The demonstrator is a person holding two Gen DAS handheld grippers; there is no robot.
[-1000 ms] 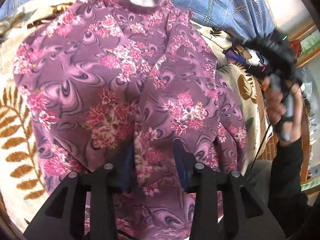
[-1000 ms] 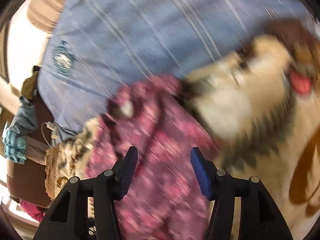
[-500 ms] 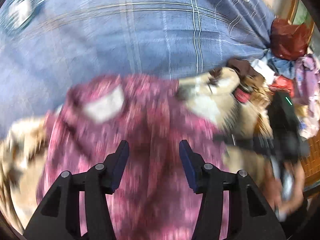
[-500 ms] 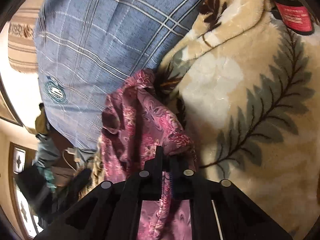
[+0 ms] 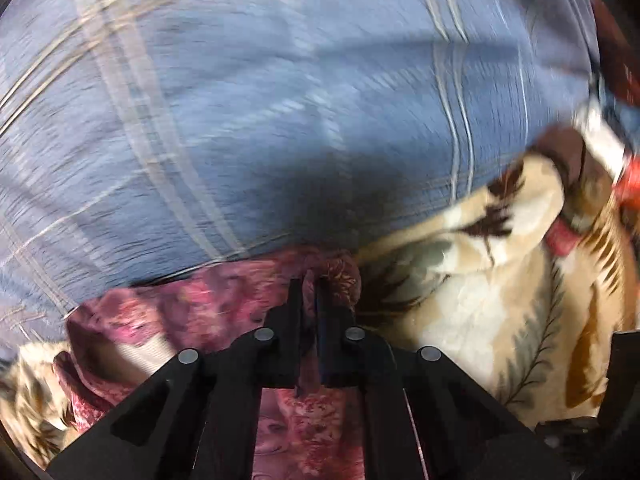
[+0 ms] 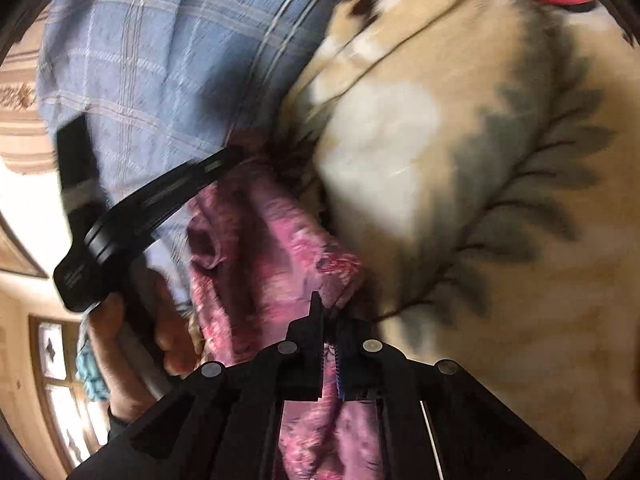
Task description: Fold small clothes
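A small purple floral top [image 5: 192, 312] lies bunched on a cream leaf-print blanket [image 5: 492, 300], up against a blue plaid pillow [image 5: 280, 100]. My left gripper [image 5: 310, 286] is closing tight on a raised fold at the top's far edge, with the pads pressing the cloth. The right wrist view shows the same top [image 6: 260, 240] running away from me, and my right gripper [image 6: 329, 314] is shut on its near corner. The left gripper [image 6: 230, 158] reaches in from the left in that view, held by a hand [image 6: 120, 340]. Most of the garment is hidden below the fingers.
The blue plaid pillow [image 6: 160, 60] fills the far side. The blanket [image 6: 480, 200] spreads to the right, with red and brown items [image 5: 624, 176] at its far right edge. A wooden door or window [image 6: 60, 380] shows at the lower left.
The left gripper swept from the top's lower body to its far edge by the pillow and closed on a fold. The right gripper closed on the top half a second ago and still holds it.
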